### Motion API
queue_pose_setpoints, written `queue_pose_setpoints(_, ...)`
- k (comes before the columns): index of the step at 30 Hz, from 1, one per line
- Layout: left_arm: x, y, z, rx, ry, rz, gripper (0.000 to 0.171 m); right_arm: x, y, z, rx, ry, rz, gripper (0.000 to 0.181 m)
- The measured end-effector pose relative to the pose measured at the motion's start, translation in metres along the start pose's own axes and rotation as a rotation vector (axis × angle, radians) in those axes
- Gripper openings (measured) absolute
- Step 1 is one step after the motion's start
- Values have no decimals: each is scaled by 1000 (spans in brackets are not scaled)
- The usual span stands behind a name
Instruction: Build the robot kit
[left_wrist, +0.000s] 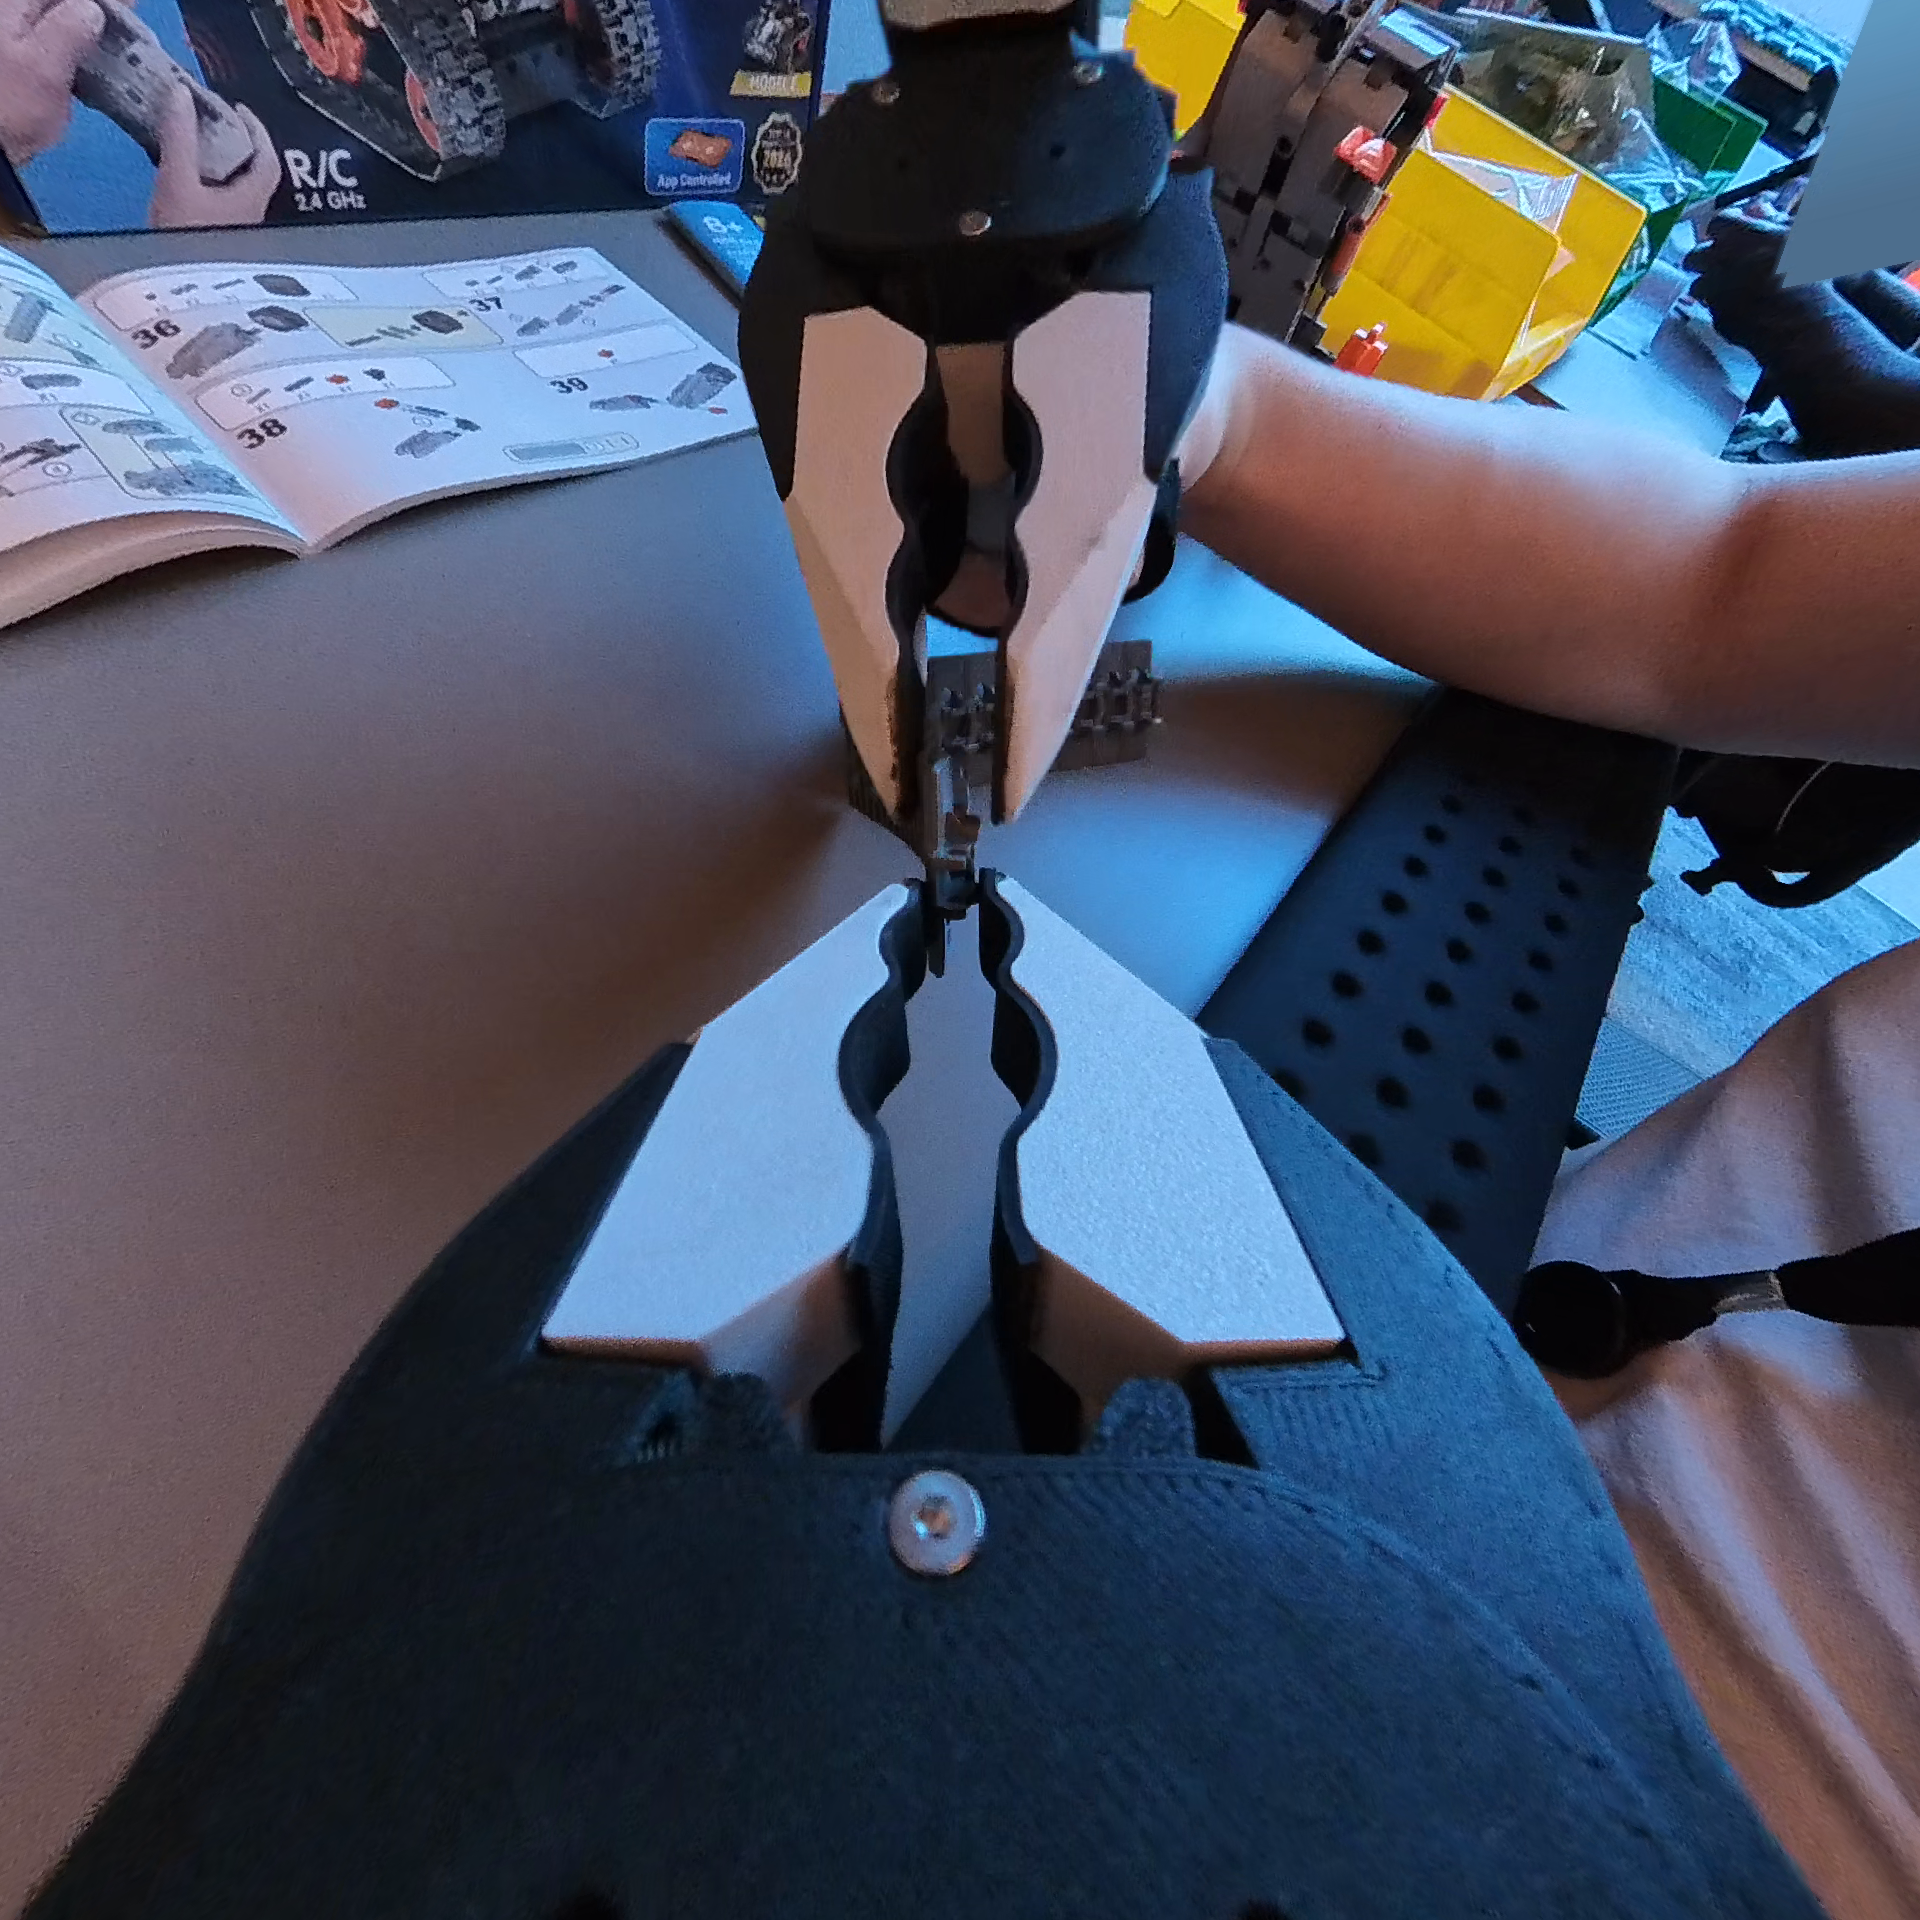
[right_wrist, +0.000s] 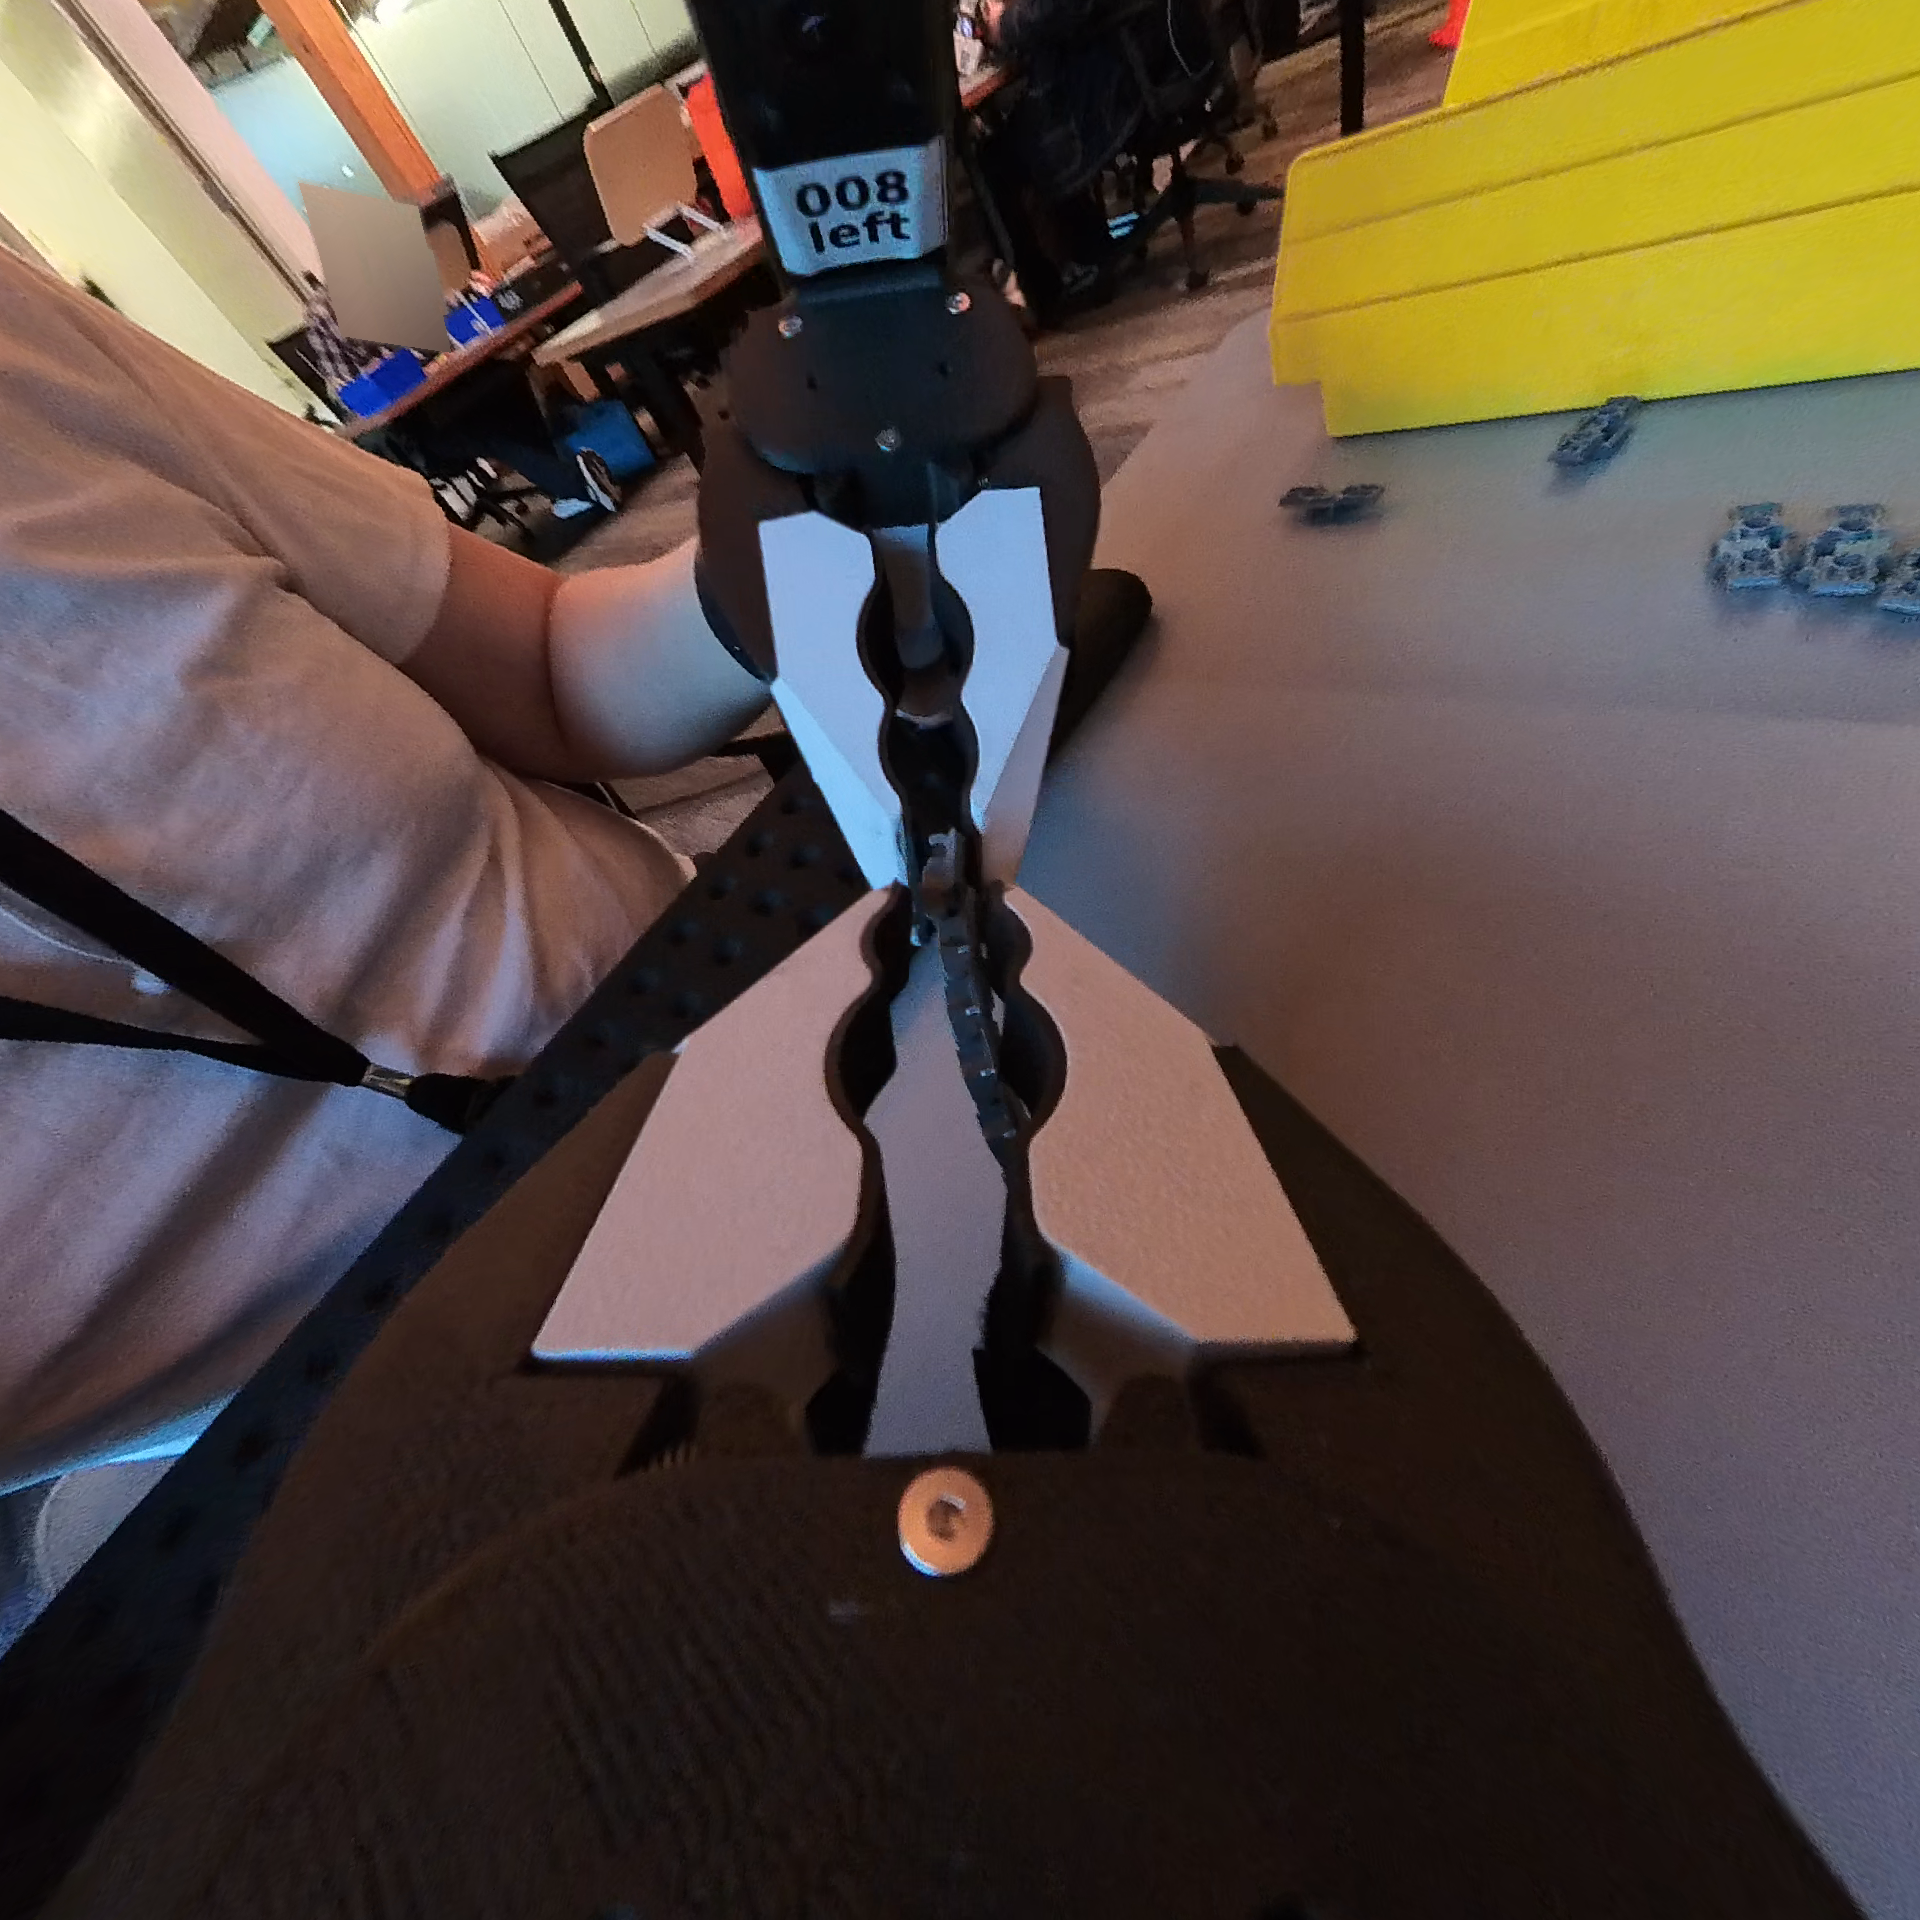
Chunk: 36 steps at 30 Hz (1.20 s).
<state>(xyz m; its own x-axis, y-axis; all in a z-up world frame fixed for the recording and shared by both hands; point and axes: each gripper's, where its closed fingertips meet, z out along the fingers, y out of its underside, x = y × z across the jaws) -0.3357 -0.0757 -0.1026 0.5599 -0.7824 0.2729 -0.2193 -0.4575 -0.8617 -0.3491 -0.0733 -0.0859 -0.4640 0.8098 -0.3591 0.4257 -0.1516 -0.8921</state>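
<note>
Facing each other tip to tip over the bench (left_wrist: 416, 831), the two grippers met nose on. Left gripper (left_wrist: 951, 899) had its jaws nearly closed, pinching a small dark track link (left_wrist: 948, 914) right at the tips. Right gripper (left_wrist: 951, 805), seen opposite in the left wrist view, was likewise pinched down on a dark link strip (left_wrist: 951, 769) at its own tips.

In the right wrist view the right gripper (right_wrist: 951, 914) carried a track chain (right_wrist: 977, 1039) running back between its jaws, long axis along the fingers, lying against the right-hand finger. The chain's front end touched or nearly touched the piece in the left gripper (right_wrist: 940, 847); could not tell whether the two were already joined. Both pieces sat on one line, end to end, between the two tip pairs, raised off the bench.

Beyond the tips, a flat assembled track section (left_wrist: 1112, 717) lay on the bench, partly hidden. Around it: an open instruction booklet (left_wrist: 364, 384) to the left, a blue toy box (left_wrist: 416, 104) behind, yellow bins (left_wrist: 1475, 270) and a grey brick model (left_wrist: 1309, 177) at back right. Loose dark links (right_wrist: 1808, 551) lay well apart near a yellow bin (right_wrist: 1600, 229). A black perforated plate (left_wrist: 1434, 997) edged the bench beside the person's forearm (left_wrist: 1507, 561).
</note>
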Motion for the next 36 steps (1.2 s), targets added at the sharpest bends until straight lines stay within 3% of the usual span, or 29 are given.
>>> queue_pose_setpoints(8,-1,1,2,-12,-3,-33,8,3,4,2,-60,43,-14,10)
queue_pose_setpoints(20,-8,2,4,-32,-121,-3,7,7,7,1,-84,76,-74,7)
queue_pose_setpoints(30,-18,1,3,-98,-322,173,6,13,6,-1,-67,103,-71,6)
queue_pose_setpoints(36,-22,-1,7,-77,-310,156,6,14,6,-4,-56,93,-30,18)
